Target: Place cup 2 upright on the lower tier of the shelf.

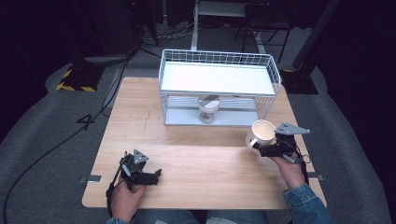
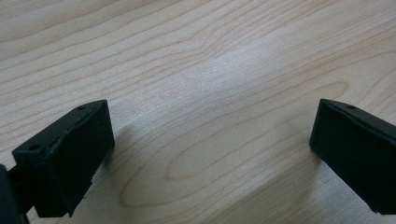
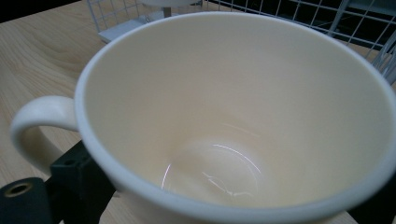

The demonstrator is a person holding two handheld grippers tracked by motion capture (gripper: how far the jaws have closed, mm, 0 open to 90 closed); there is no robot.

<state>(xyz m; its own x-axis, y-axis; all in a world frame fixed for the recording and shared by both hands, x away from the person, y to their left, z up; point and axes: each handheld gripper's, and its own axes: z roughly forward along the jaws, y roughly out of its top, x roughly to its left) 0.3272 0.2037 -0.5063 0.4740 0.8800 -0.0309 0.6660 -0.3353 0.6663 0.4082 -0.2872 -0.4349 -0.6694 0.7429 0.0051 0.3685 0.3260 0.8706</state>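
Mug [image 1: 263,133] held in right claw [image 1: 270,148], lifted off worktop [image 1: 187,158] at 4 o'clock of wire rack [image 1: 219,88]. Claw clamped on mug body low beside handle [image 3: 39,121]; mug tilted, mouth toward camera. Judged ceramic: rigid, moderately heavy, glazed and slippery, fragile if dropped. Wall or handle offers best purchase. Mug interior empty, clean. Rack lower shelf holds small jar [image 1: 208,108] with striped lid; upper shelf bare. Left claw [image 1: 140,175] at 7 o'clock of worktop, jaws spread wide, empty.
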